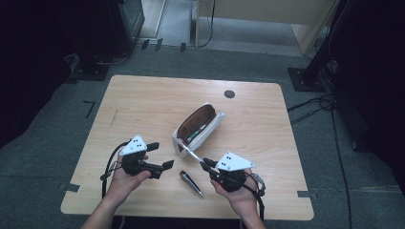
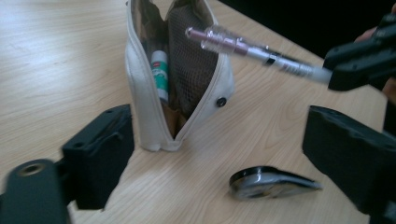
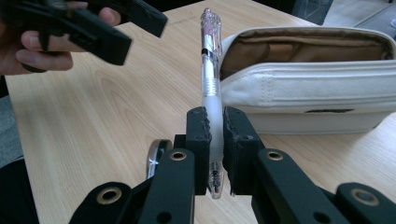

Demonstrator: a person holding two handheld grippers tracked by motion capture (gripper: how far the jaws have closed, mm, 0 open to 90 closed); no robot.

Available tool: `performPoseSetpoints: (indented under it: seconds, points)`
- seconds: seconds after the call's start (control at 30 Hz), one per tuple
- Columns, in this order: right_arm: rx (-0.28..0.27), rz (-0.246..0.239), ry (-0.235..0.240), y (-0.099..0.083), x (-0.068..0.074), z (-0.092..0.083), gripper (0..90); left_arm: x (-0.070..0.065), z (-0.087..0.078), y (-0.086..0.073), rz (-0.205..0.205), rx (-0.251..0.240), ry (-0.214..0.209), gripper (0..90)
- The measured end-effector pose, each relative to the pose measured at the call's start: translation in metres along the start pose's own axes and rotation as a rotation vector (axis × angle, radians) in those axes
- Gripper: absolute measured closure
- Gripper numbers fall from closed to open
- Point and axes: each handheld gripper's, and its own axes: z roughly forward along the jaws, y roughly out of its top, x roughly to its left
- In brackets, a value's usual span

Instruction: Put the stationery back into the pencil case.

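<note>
A white pencil case (image 1: 200, 128) (image 2: 177, 88) (image 3: 308, 88) lies open on the table, brown inside, with a green-and-white stick (image 2: 160, 74) in it. My right gripper (image 1: 206, 164) (image 3: 214, 135) is shut on a clear pink pen (image 1: 189, 152) (image 2: 252, 51) (image 3: 210, 60), whose far end points at the case's near end. My left gripper (image 1: 160, 155) (image 2: 219, 149) stands open to the left of the case, its jaws wide apart with nothing between them. A dark, shiny pen-like object (image 1: 190, 182) (image 2: 273, 181) lies on the table between the two grippers.
The wooden table (image 1: 143, 105) has a dark round hole (image 1: 229, 94) near its far edge. Cables (image 1: 315, 102) and dark equipment stands sit on the grey floor around it.
</note>
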Motion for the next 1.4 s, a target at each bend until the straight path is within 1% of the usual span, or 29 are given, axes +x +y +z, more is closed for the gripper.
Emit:
performPoseSetpoints:
  seconds: [0.07,0.1,0.2,0.27,0.37,0.47,0.53,0.7,0.77,0.83,0.97,1.07,1.2,1.27,1.4]
  points:
    - [-0.005,-0.002,0.006,0.001,0.002,0.002,81.7,0.001,0.001,0.001,-0.025,-0.016,-0.017,14.6]
    - [-0.006,-0.002,0.009,0.001,0.003,0.002,81.7,0.001,0.001,0.002,-0.044,-0.029,-0.036,15.0]
    - [-0.01,-0.006,0.016,0.001,0.005,0.005,81.7,0.001,0.002,0.004,-0.058,-0.039,-0.053,15.6]
    - [-0.011,0.001,0.018,0.001,0.007,0.006,81.7,0.001,0.002,0.005,-0.07,-0.04,-0.066,16.1]
    - [-0.015,-0.006,0.027,0.001,0.009,0.008,81.7,-0.001,0.005,0.006,-0.087,-0.041,-0.078,16.2]
    - [-0.021,-0.005,0.033,0.001,0.013,0.01,81.7,-0.001,0.006,0.007,-0.095,-0.045,-0.076,16.2]
    - [-0.024,-0.011,0.038,0.001,0.014,0.011,81.7,-0.001,0.006,0.008,-0.104,-0.05,-0.084,16.2]
    - [-0.038,-0.007,0.04,0.0,0.017,0.013,81.7,0.0,0.007,0.01,-0.146,-0.061,-0.109,17.1]
    - [-0.045,-0.005,0.045,0.0,0.019,0.014,81.7,0.001,0.006,0.01,-0.154,-0.067,-0.112,19.7]
    - [-0.053,-0.013,0.042,-0.001,0.02,0.015,81.7,0.001,0.006,0.011,-0.164,-0.075,-0.119,21.4]
    - [-0.06,-0.007,0.042,-0.001,0.023,0.016,81.7,0.0,0.006,0.011,-0.156,-0.074,-0.118,24.2]
    - [-0.065,-0.011,0.042,-0.002,0.024,0.018,81.6,-0.001,0.007,0.011,-0.15,-0.072,-0.125,25.6]
    - [-0.069,-0.006,0.041,-0.003,0.026,0.02,81.7,-0.001,0.006,0.011,-0.157,-0.082,-0.12,29.1]
    - [-0.07,-0.001,0.04,-0.004,0.026,0.021,81.7,-0.001,0.006,0.012,-0.169,-0.088,-0.119,31.1]
    - [-0.07,-0.005,0.039,-0.005,0.027,0.022,81.7,-0.001,0.005,0.012,-0.171,-0.094,-0.111,34.5]
